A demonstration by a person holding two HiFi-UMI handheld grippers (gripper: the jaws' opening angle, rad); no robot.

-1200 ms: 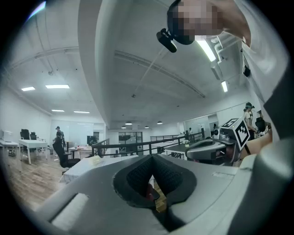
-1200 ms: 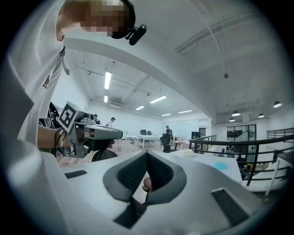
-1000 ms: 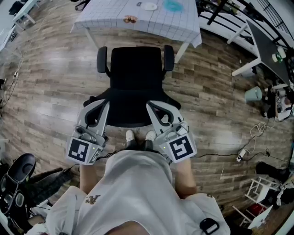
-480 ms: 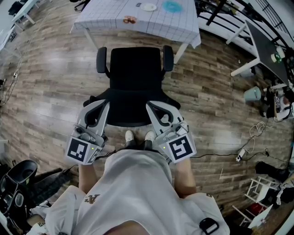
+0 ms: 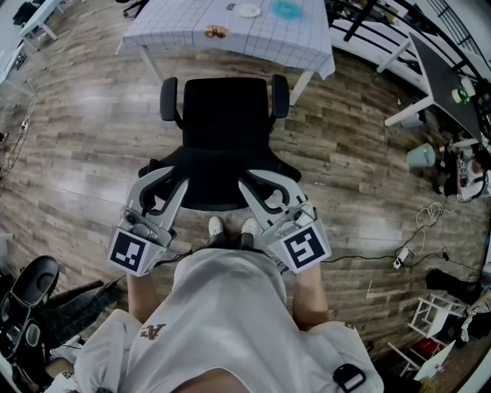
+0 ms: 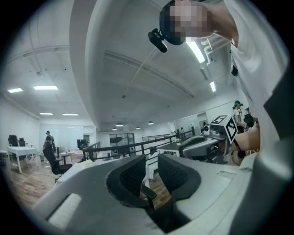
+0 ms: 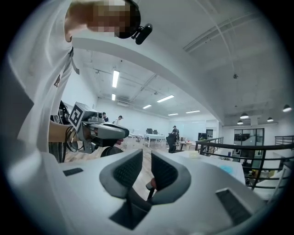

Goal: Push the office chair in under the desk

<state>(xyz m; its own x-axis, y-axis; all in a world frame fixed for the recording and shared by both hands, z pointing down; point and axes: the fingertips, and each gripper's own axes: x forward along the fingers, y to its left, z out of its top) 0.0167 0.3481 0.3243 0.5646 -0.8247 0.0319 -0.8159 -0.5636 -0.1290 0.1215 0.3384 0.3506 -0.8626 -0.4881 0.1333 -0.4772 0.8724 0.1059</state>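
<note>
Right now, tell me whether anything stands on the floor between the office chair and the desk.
Nothing visible does. In the head view only a strip of bare floor separates the office chair from the desk. The chair lines up between the desk's legs, though the right leg stands close beside its armrest.

One office chair (image 5: pixel 228 115); one desk (image 5: pixel 176 27); two grippers: left gripper (image 5: pixel 167 178), right gripper (image 5: pixel 259 178).

The head view looks steeply down on the office chair (image 5: pixel 227 130); both gripper views look level toward the desk (image 5: pixel 180 23).
</note>
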